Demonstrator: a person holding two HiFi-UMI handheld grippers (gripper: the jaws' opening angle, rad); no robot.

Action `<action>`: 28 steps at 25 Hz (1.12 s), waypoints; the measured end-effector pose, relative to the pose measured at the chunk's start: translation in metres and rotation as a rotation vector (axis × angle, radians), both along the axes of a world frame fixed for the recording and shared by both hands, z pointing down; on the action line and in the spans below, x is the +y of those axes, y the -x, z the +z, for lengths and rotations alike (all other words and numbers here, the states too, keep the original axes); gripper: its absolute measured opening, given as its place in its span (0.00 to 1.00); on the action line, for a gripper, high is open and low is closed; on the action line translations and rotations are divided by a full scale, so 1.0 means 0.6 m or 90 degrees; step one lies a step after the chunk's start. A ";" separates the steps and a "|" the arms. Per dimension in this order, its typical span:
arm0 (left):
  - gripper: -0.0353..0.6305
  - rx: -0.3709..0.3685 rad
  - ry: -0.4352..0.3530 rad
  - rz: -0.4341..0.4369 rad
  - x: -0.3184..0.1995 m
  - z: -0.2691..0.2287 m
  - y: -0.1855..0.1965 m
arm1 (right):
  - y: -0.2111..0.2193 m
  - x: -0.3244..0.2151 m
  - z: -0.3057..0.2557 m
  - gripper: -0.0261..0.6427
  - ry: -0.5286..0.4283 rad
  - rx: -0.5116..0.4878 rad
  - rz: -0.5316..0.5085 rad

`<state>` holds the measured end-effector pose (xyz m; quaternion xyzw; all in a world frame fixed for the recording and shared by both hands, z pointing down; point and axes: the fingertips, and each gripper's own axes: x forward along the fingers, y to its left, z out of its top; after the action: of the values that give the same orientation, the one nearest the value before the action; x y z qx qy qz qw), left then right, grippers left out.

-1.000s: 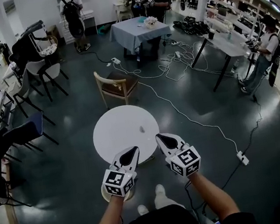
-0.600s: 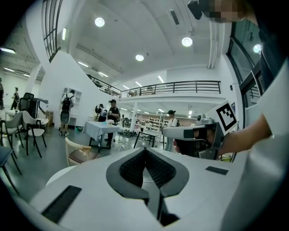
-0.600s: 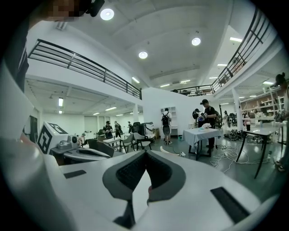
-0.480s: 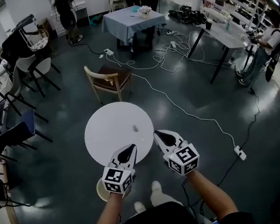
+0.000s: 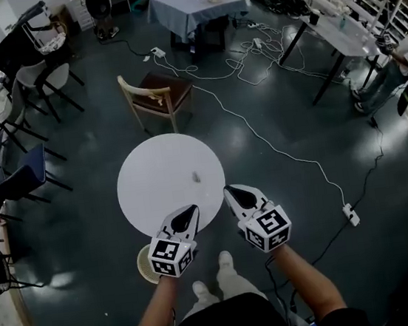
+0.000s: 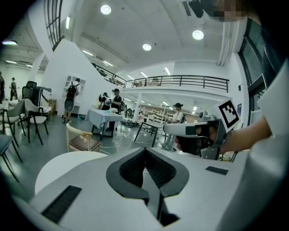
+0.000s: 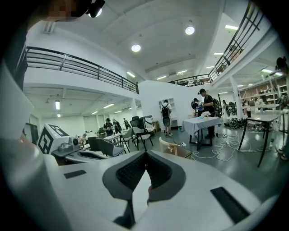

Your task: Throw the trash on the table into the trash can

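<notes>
The round white table [image 5: 154, 180] stood on the dark floor [image 5: 86, 233] on a central foot that was hidden under its top. One item lay directly on the top: a small pale scrap of trash [image 5: 196, 176], right of centre and well inside the rim. On the floor, a wooden chair [image 5: 157, 97] stood just beyond the table's far edge. A white cable [image 5: 277, 152] ran across the floor right of the table and ended at a power strip [image 5: 352, 214]. A pale round basket [image 5: 142, 262], possibly the trash can, sat on the floor by the table's near left edge.
</notes>
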<state>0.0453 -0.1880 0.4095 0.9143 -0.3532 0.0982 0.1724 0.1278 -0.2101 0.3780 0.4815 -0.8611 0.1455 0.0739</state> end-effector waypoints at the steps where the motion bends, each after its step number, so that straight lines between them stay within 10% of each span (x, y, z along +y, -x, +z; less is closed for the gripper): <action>1: 0.08 -0.002 0.005 -0.002 -0.010 0.009 -0.002 | -0.002 -0.010 0.008 0.07 0.003 -0.005 -0.002; 28: 0.08 0.009 0.113 -0.047 -0.144 0.250 -0.049 | -0.010 -0.126 0.255 0.07 0.096 -0.041 -0.044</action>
<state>0.0745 -0.2744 0.5595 0.8825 -0.3754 0.1160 0.2587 0.1337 -0.2859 0.5308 0.4399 -0.8657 0.2226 0.0870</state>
